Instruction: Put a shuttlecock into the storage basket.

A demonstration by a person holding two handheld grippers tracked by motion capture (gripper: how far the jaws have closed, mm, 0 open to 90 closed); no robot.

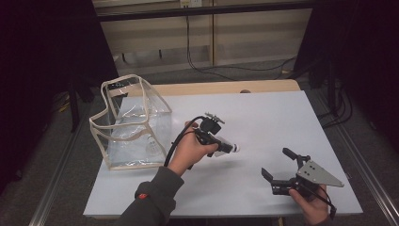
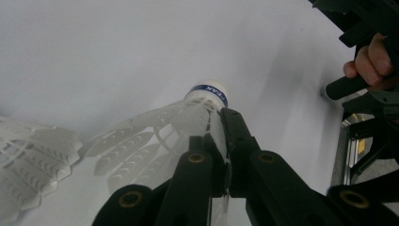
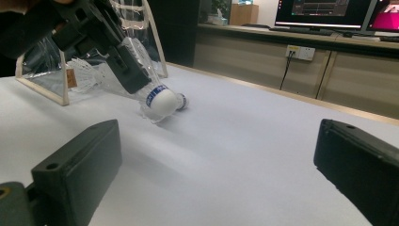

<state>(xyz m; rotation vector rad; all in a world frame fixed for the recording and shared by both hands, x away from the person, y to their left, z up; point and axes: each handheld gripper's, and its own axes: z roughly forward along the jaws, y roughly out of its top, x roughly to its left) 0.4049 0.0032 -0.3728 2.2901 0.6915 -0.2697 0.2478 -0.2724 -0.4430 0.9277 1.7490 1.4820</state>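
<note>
Nearest the person, the right tool (image 1: 277, 171) is held low over the near right part of the tabletop (image 1: 263, 117), its jaws spread wide with nothing between them. Seen from the right gripper view, an open stretch of bare tabletop lies ahead of that tool, and the shuttlecock (image 3: 157, 101) sits beyond it and to its left.

Farther in, the left tool (image 2: 221, 141) is closed on the shuttlecock (image 2: 188, 117), the jaws pinching the white skirt just behind the cork. The long axis of the shuttlecock runs along the tool's own line, cork foremost and angled down, with the blue-banded cork tip at or just above the tabletop; contact cannot be told for certain. A second shuttlecock (image 2: 28, 160) is seen at the left of this tool, lying on the tabletop.

Behind the left tool and to its left stands the clear bag (image 1: 134, 122), open at the top, upright, near the far left part of the tabletop. The left hand (image 1: 193, 148) is much the nearer to it. The move is judged to turn on this: the bag lies opposite to where the cork points, so the held shuttlecock must be lifted above the rim. Room above the bag is open.
</note>
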